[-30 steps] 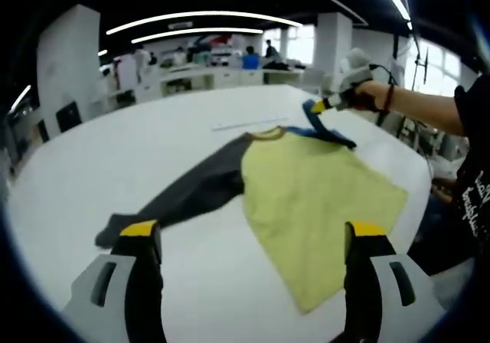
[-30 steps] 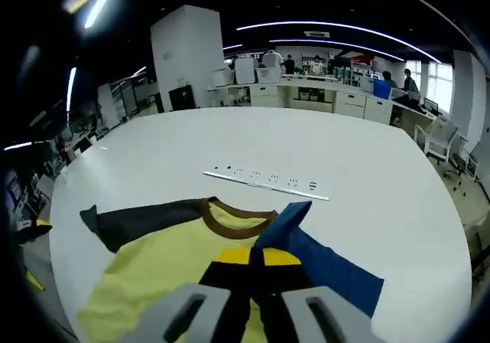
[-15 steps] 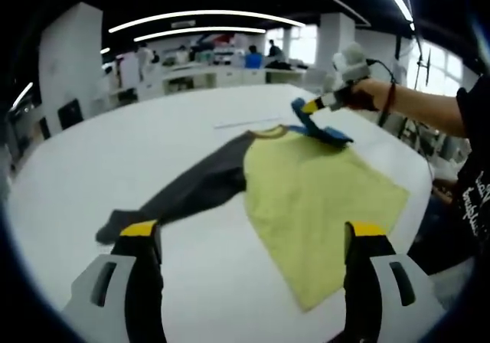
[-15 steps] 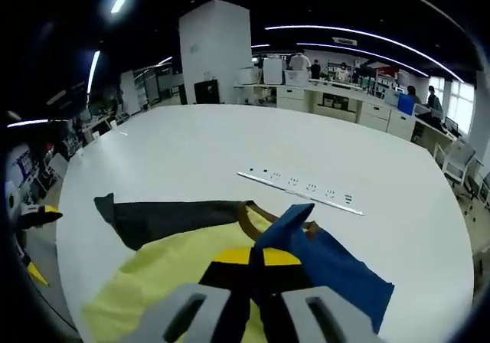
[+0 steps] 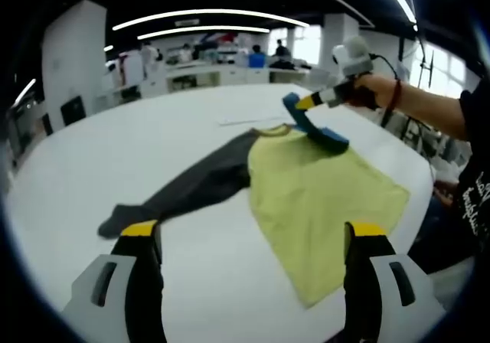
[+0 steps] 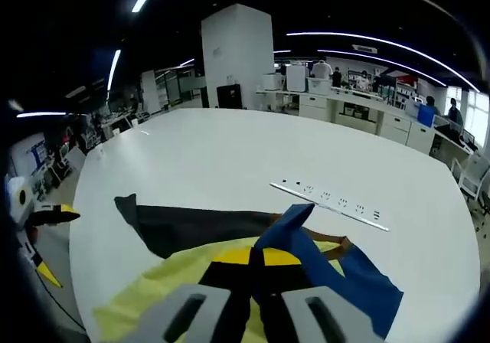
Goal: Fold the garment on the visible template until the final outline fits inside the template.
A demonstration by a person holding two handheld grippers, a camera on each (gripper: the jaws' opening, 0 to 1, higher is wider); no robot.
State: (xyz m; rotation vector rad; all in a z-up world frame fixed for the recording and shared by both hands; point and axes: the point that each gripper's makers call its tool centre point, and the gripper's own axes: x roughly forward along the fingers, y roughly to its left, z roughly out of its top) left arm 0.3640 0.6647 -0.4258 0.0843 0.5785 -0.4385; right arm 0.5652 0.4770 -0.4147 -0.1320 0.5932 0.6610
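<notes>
Gripping blue sleeve point(image 6: 306, 240) with right gripper point(image 6: 256, 270), jaws pinched tight, sleeve raised over yellow body point(image 5: 318, 197) of garment. Lying flat on white table point(image 5: 115, 159), dark sleeve point(image 5: 187, 194) stretched outward. Hovering near garment's hem: left gripper point(image 5: 253, 232), jaws wide, holding nothing.

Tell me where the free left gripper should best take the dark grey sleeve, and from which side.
Probably at the cuff end of the dark grey sleeve, the part nearest the open left gripper. The sleeve lies flat and stretched away from the yellow body, so coming in low from the cuff's open table side looks easiest.
</notes>
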